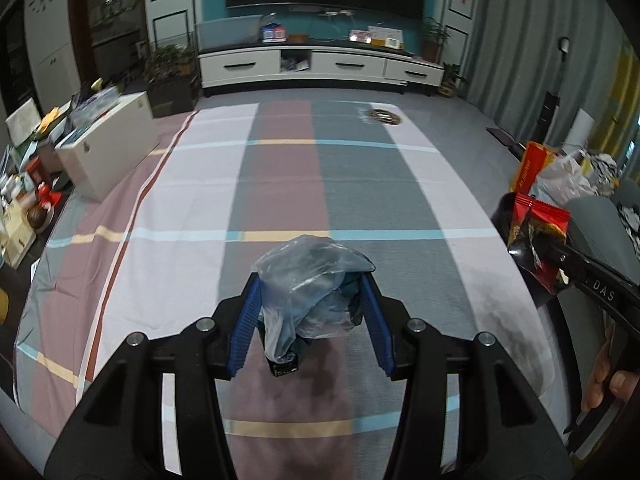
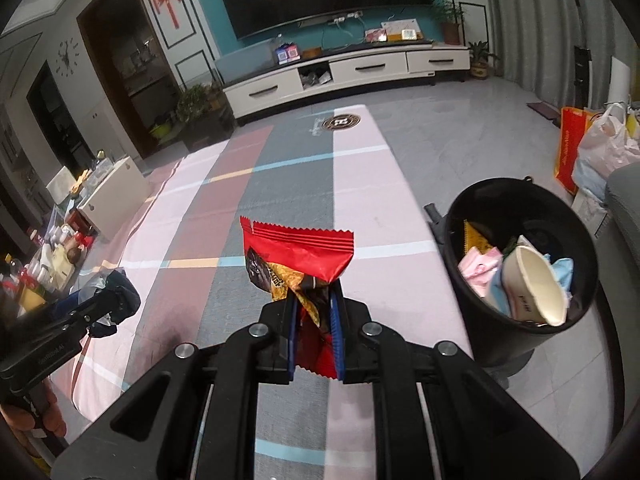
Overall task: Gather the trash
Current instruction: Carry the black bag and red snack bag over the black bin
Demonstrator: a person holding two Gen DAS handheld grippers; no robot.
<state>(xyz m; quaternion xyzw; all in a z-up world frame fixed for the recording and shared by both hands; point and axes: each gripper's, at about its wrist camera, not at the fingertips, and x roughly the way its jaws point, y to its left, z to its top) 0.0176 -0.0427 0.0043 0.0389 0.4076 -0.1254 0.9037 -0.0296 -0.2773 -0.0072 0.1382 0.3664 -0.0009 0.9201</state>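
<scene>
My left gripper (image 1: 310,292) is shut on a crumpled clear plastic bag (image 1: 308,276) with something dark inside, held above the checked tablecloth (image 1: 280,184). The right gripper (image 2: 314,300) is shut on a red snack wrapper (image 2: 298,256), its blue pads close together. The same wrapper (image 1: 538,236) shows at the right edge of the left wrist view. A black trash bin (image 2: 520,264) stands on the floor right of the table, holding a paper cup (image 2: 536,284) and several wrappers. The left gripper with its bag (image 2: 106,296) appears at the left of the right wrist view.
A dark round coaster (image 1: 384,116) lies at the table's far end. A white box (image 1: 112,144) and cluttered items sit left of the table. Bags (image 2: 596,148) stand on the floor at the right. A TV cabinet (image 1: 320,64) lines the far wall.
</scene>
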